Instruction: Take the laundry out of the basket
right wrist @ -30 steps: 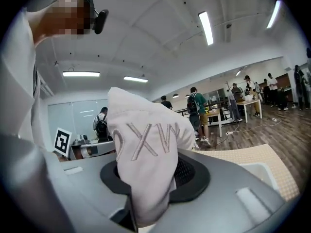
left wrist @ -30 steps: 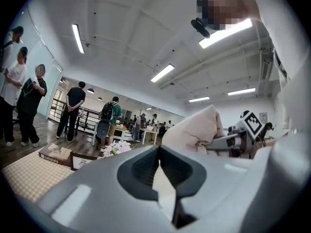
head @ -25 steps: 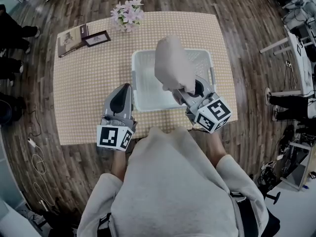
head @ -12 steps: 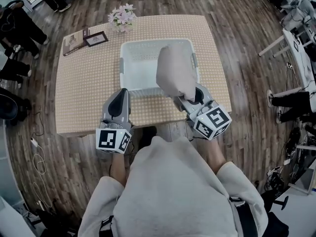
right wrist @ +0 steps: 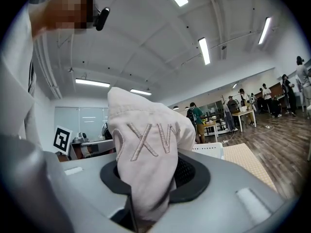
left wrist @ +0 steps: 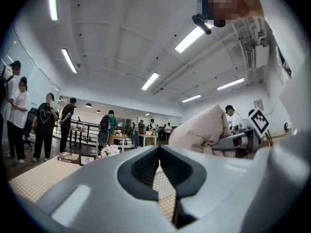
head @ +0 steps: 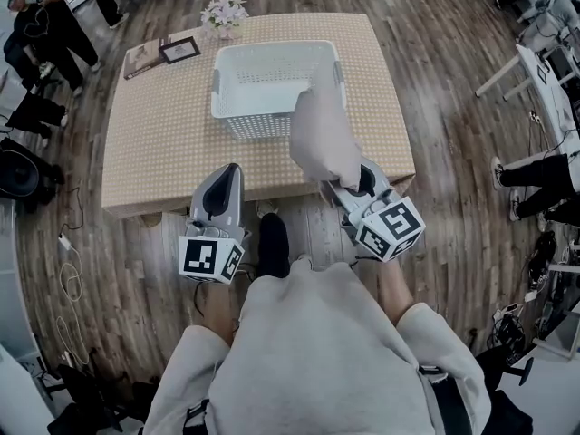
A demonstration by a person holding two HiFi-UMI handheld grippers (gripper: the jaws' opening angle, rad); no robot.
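A white laundry basket [head: 272,84] stands on the table [head: 154,143] with the beige checked cloth, and I see nothing inside it. My right gripper [head: 352,176] is shut on a pale pink garment [head: 319,139], which stands up bunched above the table's near right edge. In the right gripper view the garment [right wrist: 146,149] shows stitched letters and is pinched between the jaws of that gripper [right wrist: 146,188]. The left gripper [head: 226,174] is shut and empty, level with the table's front edge. In the left gripper view its jaws meet at the left gripper [left wrist: 159,154], with the garment [left wrist: 201,130] off to the right.
Flowers [head: 224,12], a picture frame [head: 179,50] and a book [head: 143,59] sit at the table's far left corner. People [head: 41,25] stand at the left. My dark shoe [head: 274,243] is on the wooden floor, and cables [head: 63,243] lie at the left.
The table and basket have receded from me. Both grippers have drawn back from over the basket to the table's near edge, the right one still carrying the garment.
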